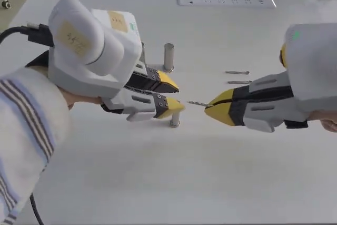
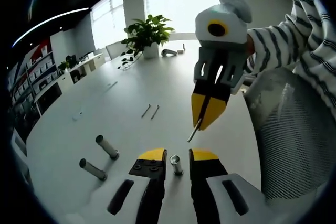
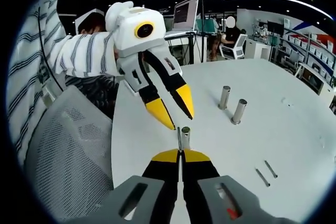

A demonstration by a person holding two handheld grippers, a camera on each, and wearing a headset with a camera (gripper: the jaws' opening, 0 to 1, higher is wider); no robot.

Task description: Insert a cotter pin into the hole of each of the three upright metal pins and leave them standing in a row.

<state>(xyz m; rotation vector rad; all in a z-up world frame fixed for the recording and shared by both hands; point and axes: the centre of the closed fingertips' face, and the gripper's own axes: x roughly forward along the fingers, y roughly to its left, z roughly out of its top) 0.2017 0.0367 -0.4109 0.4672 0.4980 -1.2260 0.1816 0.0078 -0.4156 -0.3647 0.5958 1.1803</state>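
the left gripper (image 1: 178, 97) has its jaws open around one upright metal pin (image 1: 174, 121) on the white table (image 1: 158, 183). the right gripper (image 1: 209, 105) pinches a cotter pin (image 1: 197, 103), tip near that pin.

The head view looks steeply down at the table (image 1: 158, 183). Both gripper views sit low, facing each other, sharing one upright pin (image 2: 176, 164) between them.

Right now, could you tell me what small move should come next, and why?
Probably close the left hand-held gripper on the upright metal pin to steady it: its jaws straddle it with gaps, while the right hand-held gripper holds a cotter pin just short of it.
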